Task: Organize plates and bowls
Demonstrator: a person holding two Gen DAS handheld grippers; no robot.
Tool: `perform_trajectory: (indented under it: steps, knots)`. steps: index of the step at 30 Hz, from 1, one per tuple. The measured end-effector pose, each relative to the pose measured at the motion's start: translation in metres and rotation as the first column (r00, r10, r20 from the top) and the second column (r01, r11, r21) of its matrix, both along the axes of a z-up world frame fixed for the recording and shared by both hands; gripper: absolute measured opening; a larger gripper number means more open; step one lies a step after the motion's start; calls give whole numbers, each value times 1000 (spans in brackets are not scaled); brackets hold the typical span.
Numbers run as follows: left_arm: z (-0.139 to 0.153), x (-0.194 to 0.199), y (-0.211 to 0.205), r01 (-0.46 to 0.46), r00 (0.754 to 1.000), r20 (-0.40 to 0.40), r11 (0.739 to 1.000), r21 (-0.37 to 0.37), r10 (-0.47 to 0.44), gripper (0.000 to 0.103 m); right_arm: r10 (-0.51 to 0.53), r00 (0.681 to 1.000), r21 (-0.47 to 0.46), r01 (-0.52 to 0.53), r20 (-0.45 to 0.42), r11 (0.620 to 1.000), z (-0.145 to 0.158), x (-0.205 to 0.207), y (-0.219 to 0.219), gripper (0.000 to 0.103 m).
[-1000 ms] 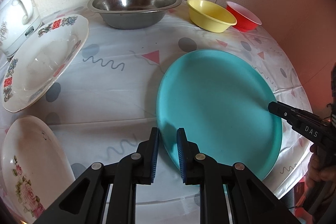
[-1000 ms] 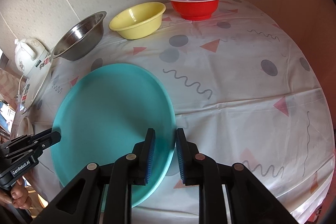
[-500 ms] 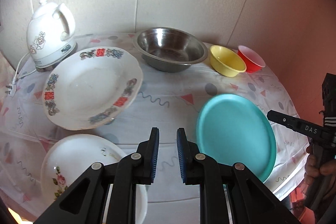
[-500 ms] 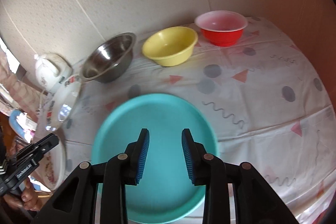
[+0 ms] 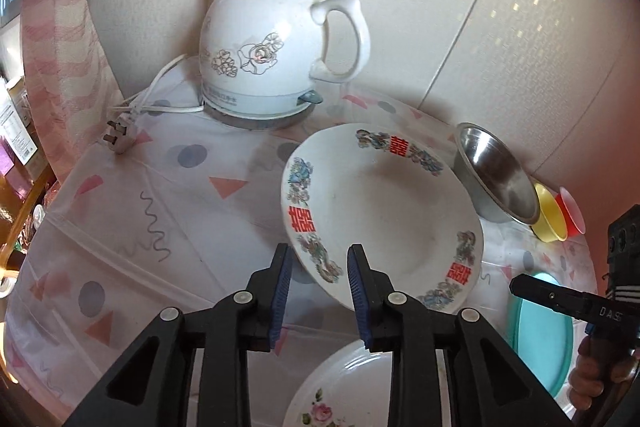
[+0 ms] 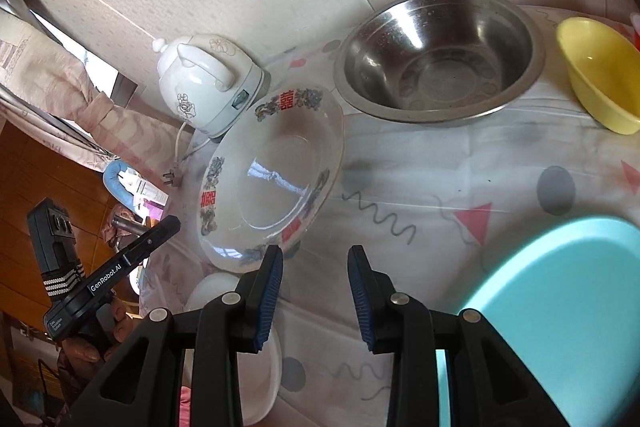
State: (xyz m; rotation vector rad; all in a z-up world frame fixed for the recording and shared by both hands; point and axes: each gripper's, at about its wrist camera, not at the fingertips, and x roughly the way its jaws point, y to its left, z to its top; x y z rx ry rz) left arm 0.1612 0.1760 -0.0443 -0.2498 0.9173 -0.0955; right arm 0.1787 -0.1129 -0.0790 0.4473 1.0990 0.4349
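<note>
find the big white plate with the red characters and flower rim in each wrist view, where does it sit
Left wrist view: the big white plate with red characters and a flowered rim lies centre-right, just beyond the open left gripper.
Right wrist view: the same plate lies centre-left, tilted in the picture, ahead of the open right gripper.
Shared landmark: the white ceramic kettle stands behind the plate in both.
</note>
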Motion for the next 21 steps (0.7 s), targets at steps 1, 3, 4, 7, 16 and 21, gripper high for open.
perform_trajectory:
  steps: [1,3,4,7,16,21]
  knots:
    - [-3,4,5,-7,1000,-7,1000,-10,7,29,-6,1000,-9,6,-10,1000,-1,7,3,34]
    - [-8,13,12,-25,1000,-11,999,-27,25,29,-23,999,-15,23,-22,1000,-5,19,8,34]
    - [-10,18,14,-21,1000,-12,999,-43,21,29,-29,999,-19,28,-29,999,-8,24,11,34]
    - [-16,33,17,-12,1000,-22,998,-57,11,29,-51,998,-35,49,-47,998,-16,40,16,34]
    - [-40,74,12,47,997,-64,996,-71,-51,29,-56,993,-11,55,-101,998,-37,75,29,33]
    - [-48,83,3,51,995,-82,998,-47,-55,28,-63,993,0,63,-101,998,-40,84,32,32]
